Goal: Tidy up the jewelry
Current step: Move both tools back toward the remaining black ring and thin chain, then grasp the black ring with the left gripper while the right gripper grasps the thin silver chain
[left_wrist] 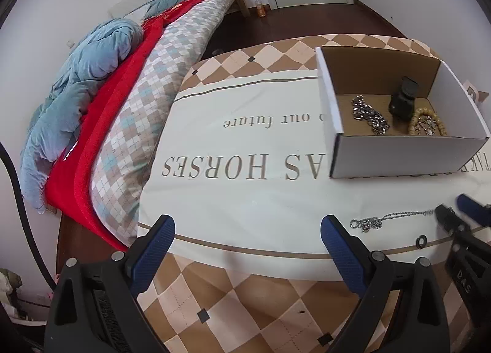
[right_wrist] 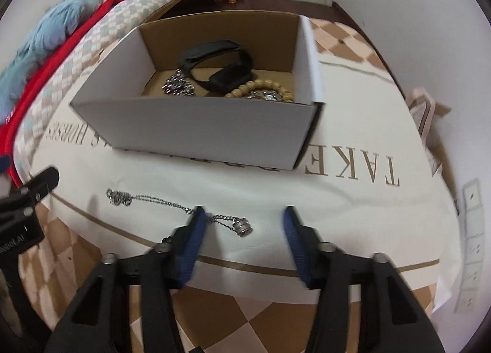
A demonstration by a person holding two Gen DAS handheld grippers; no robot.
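Observation:
A silver chain necklace (right_wrist: 159, 201) with a ring pendant (right_wrist: 242, 226) lies on the cloth in front of a white cardboard box (right_wrist: 196, 129). My right gripper (right_wrist: 244, 221) is open, its jaws around the pendant end, not closed on it. In the box lie a black wristband (right_wrist: 221, 64), a wooden bead bracelet (right_wrist: 260, 90) and silver chains (right_wrist: 179, 86). My left gripper (left_wrist: 247, 230) is open and empty, left of the necklace (left_wrist: 389, 219). The box also shows in the left wrist view (left_wrist: 408, 156). A small dark ring (left_wrist: 421, 241) lies near the necklace.
The table carries a white and brown checked cloth (left_wrist: 245, 150) with printed letters. A bed with red and blue bedding (left_wrist: 101, 83) stands close on the left. A cardboard piece (right_wrist: 426, 117) lies at the right edge of the table.

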